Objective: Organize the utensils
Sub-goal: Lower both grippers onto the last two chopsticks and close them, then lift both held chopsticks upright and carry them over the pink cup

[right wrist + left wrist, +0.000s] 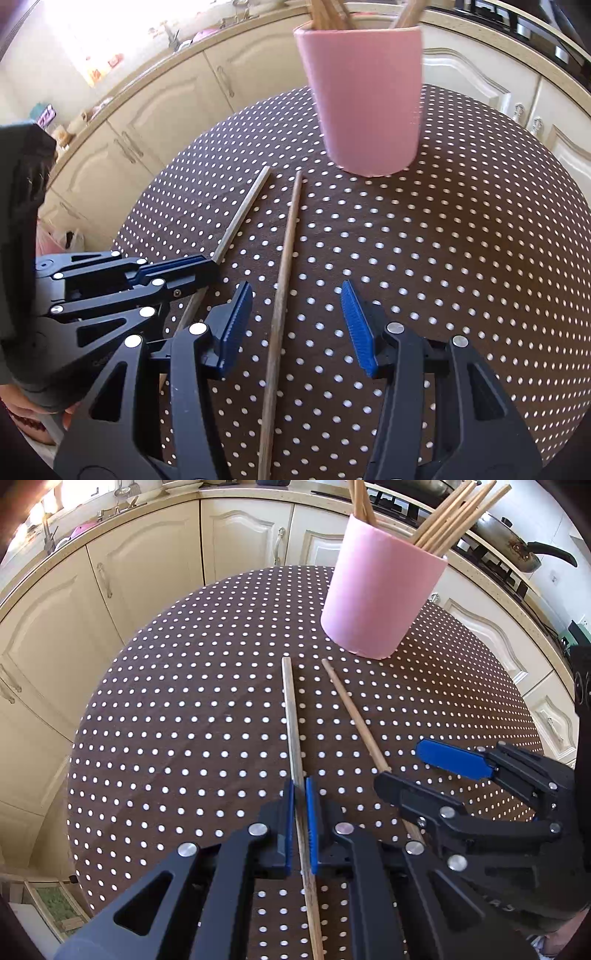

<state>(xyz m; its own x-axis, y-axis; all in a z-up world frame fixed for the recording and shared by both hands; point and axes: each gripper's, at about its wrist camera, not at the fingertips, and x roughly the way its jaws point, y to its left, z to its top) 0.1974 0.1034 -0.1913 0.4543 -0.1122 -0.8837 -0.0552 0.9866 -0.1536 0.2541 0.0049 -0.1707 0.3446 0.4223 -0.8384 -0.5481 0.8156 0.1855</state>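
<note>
Dotted brown tablecloth (pixel 184 738); smooth pink cylindrical cup (pixel 380 594); slim wooden chopsticks (pixel 458 513).

You've got nothing readable here. There's faint embossed lettering on the black body of the right gripper (pixel 454 771), low in the left wrist view, and on the left gripper (pixel 207 266) in the right wrist view, but you can't make out either.

Bare dotted tabletop (pixel 166 720) lies open to the left of the two loose chopsticks. Ahead, the pink cup (pixel 380 598) blocks the way, its chopsticks (pixel 458 517) fanning above. The two tongs crowd each other, nearly touching.
</note>
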